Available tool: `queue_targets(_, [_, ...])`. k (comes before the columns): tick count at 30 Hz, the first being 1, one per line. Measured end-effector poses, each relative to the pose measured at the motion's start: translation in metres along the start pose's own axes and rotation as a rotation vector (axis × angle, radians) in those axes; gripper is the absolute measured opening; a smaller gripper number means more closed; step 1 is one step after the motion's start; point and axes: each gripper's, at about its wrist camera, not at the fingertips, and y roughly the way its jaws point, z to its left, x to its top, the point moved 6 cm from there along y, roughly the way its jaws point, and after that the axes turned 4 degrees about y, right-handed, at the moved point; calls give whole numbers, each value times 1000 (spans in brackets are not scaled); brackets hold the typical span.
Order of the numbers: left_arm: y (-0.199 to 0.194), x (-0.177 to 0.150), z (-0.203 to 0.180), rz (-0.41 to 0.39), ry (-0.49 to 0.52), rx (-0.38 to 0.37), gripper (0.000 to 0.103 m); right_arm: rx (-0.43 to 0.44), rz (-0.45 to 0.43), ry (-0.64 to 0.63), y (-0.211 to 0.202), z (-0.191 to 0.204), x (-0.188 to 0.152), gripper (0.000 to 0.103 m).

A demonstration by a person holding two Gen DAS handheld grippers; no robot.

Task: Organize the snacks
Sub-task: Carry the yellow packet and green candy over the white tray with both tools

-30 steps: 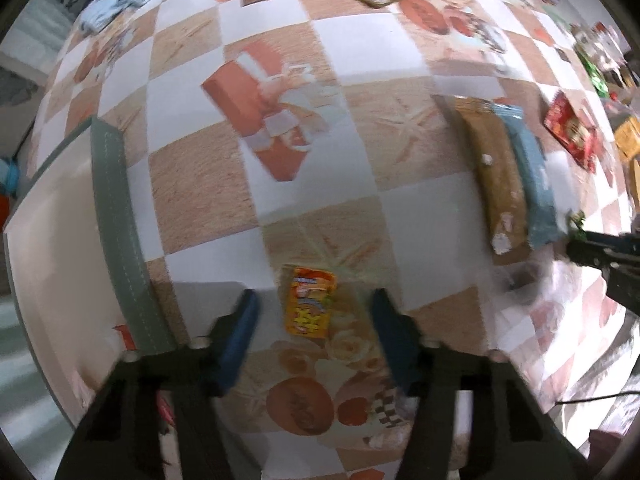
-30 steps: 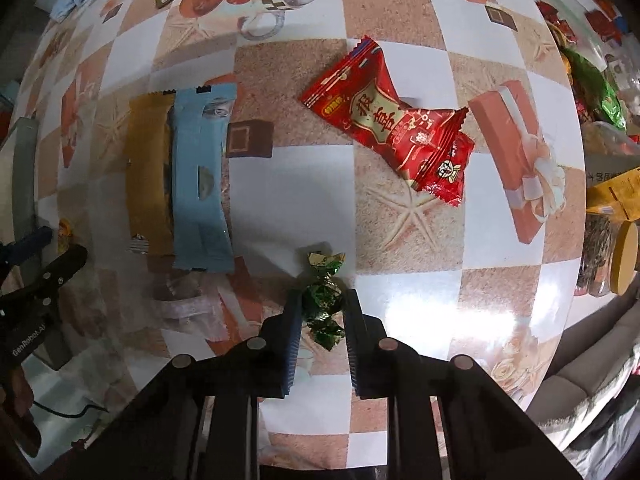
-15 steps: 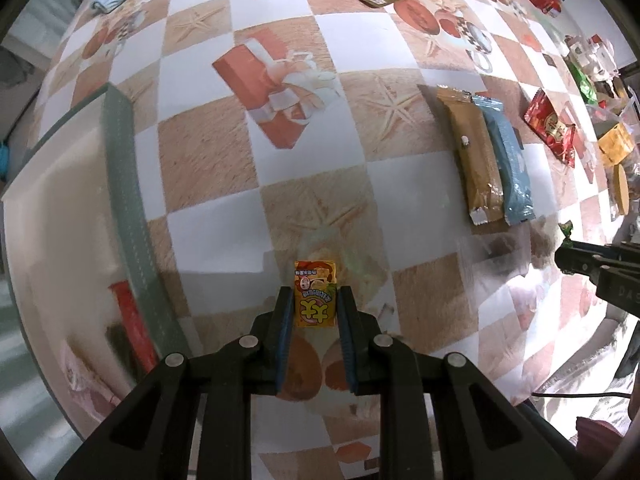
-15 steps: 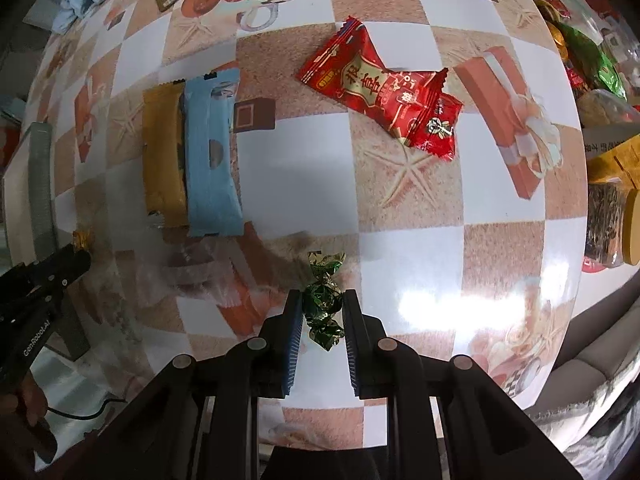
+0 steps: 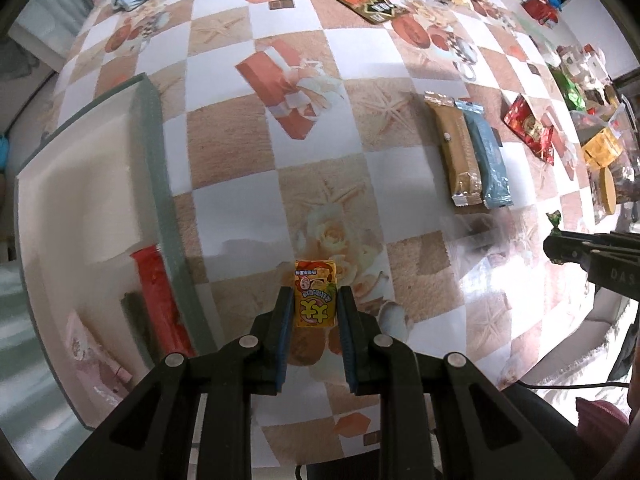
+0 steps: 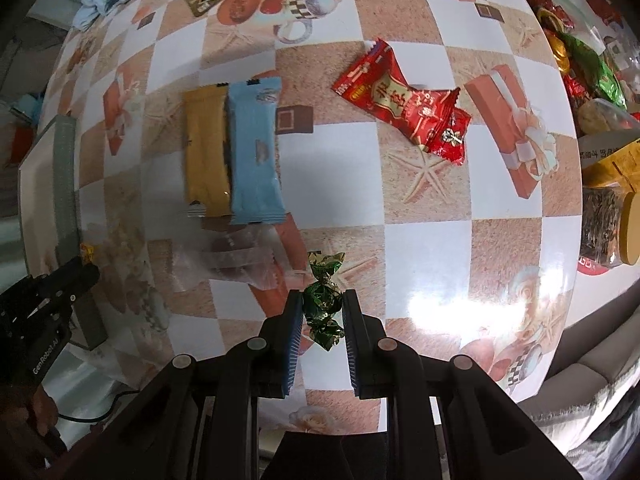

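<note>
Black left gripper (image 5: 314, 300) points down over the table (image 5: 248, 200), its pads clamped on a yellow candy (image 5: 314, 299). Right gripper (image 6: 322, 307) likewise points down, pinching a green sweet (image 6: 323, 300) between its fingers.

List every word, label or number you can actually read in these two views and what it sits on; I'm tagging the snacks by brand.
"GenRobot.AI": on the black body of the left gripper, seen from the right wrist view.
"DAS": partial letters on the right gripper, seen from the left wrist view.
Yellow candy pack: Chinese print, too blurred to read.
Red snack packet: large Chinese characters, not legible.
Black-and-orange packet: print too small.
Yellow box: characters blurred.
</note>
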Motion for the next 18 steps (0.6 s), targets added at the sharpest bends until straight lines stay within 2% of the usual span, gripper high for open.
queue_targets(13, [-20, -8, 28, -42, -71, -12, 24, 27, -26, 19, -47, 26, -1, 22])
queue_targets(18, [-28, -12, 34, -58, -90, -15, 24, 28, -35, -6, -49, 19, 4, 22])
